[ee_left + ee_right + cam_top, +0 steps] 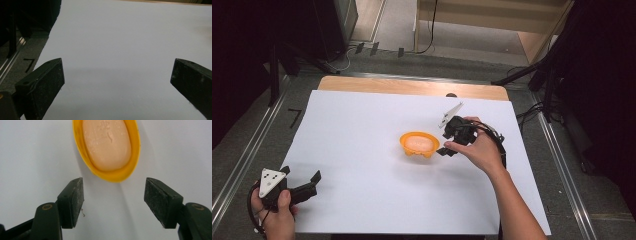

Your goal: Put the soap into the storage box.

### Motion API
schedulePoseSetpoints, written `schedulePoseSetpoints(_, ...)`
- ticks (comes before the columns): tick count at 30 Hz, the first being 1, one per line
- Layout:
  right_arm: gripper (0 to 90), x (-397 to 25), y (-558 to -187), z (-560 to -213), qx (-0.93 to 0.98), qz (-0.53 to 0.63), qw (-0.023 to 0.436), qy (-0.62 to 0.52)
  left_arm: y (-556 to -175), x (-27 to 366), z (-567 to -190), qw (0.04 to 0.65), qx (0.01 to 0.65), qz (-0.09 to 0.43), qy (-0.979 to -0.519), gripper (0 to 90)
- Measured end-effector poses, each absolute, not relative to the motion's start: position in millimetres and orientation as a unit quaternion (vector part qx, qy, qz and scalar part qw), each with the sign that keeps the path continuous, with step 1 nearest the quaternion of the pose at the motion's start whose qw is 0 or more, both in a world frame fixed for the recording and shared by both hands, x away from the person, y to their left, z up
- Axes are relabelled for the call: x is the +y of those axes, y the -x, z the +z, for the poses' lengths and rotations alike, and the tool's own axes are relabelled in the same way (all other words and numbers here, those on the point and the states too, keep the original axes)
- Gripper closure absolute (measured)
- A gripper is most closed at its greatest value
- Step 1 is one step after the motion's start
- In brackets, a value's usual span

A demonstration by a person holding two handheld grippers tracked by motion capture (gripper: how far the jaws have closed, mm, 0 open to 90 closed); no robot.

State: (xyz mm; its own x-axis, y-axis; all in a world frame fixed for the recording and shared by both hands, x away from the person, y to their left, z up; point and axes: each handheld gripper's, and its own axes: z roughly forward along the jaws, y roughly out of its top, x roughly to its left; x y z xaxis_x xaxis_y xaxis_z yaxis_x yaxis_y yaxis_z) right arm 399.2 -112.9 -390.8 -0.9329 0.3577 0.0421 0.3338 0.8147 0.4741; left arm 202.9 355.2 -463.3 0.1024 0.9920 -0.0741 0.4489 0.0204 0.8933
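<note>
Two tongs were at work over a white sheet on the table, and in the high view the job looked barely begun: an orange soap dish (pixel 418 143) with a pale bar of soap (pixel 419 144) in it sat near the middle of the sheet, untouched, while the right tongs (pixel 443 150) hovered just beside its right edge, apparently apart from it, though contact was too small to judge there. From that I judged the approach nearly done and the grasp, and whatever lifting or moving was to follow, all left to do. The left tongs (pixel 302 176) lay well apart at the near left corner of the sheet, jaws spread wide, taking no part. The left gripper view confirmed that spread, its two black jaws far apart with nothing between them but bare white sheet (pixel 125 50), and it added the grey floor and a metal rail (pixel 10 62) past the sheet's edge. The right gripper view gave what the high view could not: the right tongs (pixel 113 192) stood wide open, holding nothing, the dish's rim (pixel 112 176) just beyond the tips and centred between them, and the soap (pixel 107 145) carried beads of moisture, so I judged it slippery.
</note>
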Motion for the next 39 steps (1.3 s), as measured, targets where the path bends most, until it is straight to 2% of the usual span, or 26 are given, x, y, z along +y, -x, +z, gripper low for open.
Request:
schedulePoseSetpoints(12, 33.3, -136, -383, -403, 0.94, 0.262, 0.025, -0.218, -203, 355, -463, 0.411, 0.583, 0.33, -0.618, 0.0)
schedulePoseSetpoints(24, 25.3, -159, -365, -415, 0.923, 0.285, 0.042, -0.255, -203, 355, -463, 0.41, 0.583, 0.331, -0.618, 0.0)
schedulePoseSetpoints(30, 14.5, -168, -355, -421, 0.914, 0.288, 0.063, -0.28, -203, 355, -463, 0.41, 0.584, 0.331, -0.618, 0.0)
schedulePoseSetpoints(39, 14.6, -187, -342, -429, 0.893, 0.315, 0.063, -0.314, -203, 355, -463, 0.409, 0.583, 0.331, -0.619, 0.0)
